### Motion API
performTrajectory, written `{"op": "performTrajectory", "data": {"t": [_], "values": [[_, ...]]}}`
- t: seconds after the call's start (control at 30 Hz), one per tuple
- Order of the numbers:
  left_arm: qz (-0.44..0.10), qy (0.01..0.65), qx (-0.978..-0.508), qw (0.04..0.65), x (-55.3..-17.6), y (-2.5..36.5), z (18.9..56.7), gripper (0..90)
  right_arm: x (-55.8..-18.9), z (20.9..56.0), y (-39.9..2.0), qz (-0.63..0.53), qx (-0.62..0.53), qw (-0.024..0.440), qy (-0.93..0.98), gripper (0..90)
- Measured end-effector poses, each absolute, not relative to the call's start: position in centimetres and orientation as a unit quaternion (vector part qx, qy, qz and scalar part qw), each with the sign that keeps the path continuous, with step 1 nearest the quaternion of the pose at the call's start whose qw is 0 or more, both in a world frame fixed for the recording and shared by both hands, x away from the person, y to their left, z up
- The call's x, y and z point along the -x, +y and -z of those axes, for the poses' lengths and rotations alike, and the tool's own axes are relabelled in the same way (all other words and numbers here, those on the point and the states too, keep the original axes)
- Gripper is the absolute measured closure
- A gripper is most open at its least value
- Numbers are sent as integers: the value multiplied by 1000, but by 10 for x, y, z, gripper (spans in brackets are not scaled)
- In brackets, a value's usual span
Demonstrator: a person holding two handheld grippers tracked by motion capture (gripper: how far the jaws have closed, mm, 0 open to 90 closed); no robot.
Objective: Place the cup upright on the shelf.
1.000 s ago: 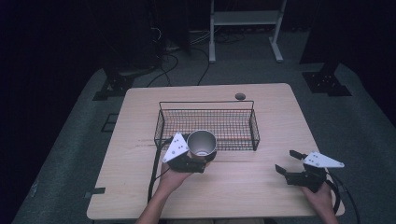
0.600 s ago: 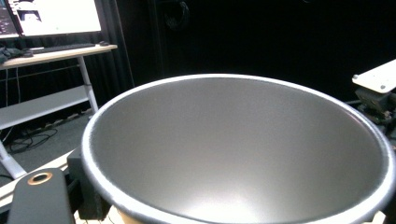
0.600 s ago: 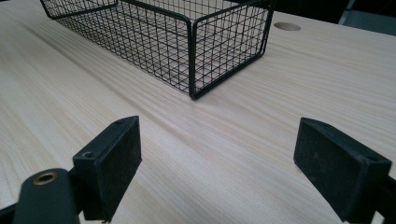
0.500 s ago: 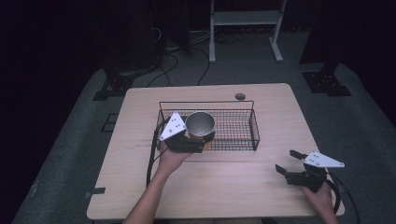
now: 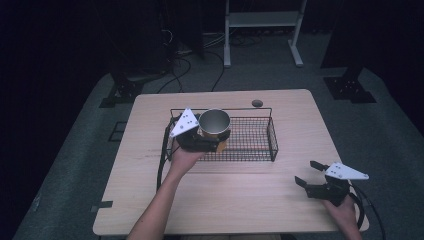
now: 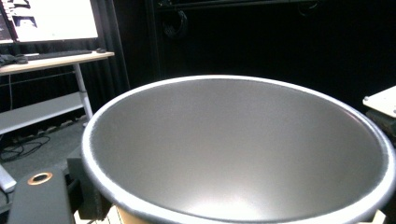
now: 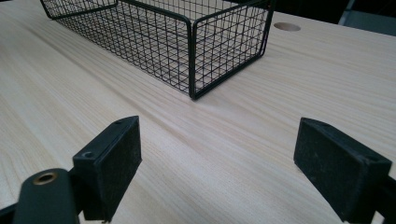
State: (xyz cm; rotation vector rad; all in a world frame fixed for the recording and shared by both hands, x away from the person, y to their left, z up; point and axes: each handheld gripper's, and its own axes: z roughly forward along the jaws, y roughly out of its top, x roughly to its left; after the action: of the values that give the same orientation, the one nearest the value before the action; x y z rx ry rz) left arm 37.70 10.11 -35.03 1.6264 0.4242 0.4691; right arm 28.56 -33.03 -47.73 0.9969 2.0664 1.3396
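Observation:
A grey metal cup (image 5: 215, 121) with a pale rim is held over the left part of the black wire basket (image 5: 272, 136). My left gripper (image 5: 215, 140) is shut on the cup from the near side. Whether the cup touches the basket floor I cannot tell. In the left gripper view the cup's empty inside (image 6: 238, 149) is very close, and one black finger (image 6: 39, 198) shows at the bottom left. My right gripper (image 5: 309, 174) rests low over the table's front right, open and empty. In the right gripper view its gripper (image 7: 219, 158) faces the basket's corner (image 7: 191, 56).
The wooden table (image 5: 240, 200) has a round cable hole (image 5: 257, 103) behind the basket. Cables trail from both grippers. Beyond the table stand a white shelf frame (image 5: 260, 20) and dark stand feet (image 5: 350, 85) on grey carpet.
My left gripper carried the cup away from the person, from in front of the basket's near wall to over its left part. The right gripper stayed put.

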Motion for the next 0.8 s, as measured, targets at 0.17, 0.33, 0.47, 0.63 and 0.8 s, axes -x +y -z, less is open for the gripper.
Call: {"op": "performTrajectory", "data": {"t": [0.17, 0.33, 0.47, 0.63, 0.8], "values": [[-205, 181, -715, 644, -389, 100, 343, 124, -286, 477, -330, -489, -363, 241, 755, 139], [-199, 181, -715, 645, -400, 100, 340, 124, -286, 477, -331, -490, -363, 240, 755, 139], [-190, 187, -714, 648, -411, 103, 339, 124, -286, 477, -331, -490, -362, 240, 755, 139], [-179, 192, -718, 645, -425, 105, 338, 124, -286, 477, -331, -491, -362, 240, 755, 139], [-175, 187, -730, 633, -436, 104, 336, 124, -286, 477, -331, -491, -364, 239, 754, 139]]}}
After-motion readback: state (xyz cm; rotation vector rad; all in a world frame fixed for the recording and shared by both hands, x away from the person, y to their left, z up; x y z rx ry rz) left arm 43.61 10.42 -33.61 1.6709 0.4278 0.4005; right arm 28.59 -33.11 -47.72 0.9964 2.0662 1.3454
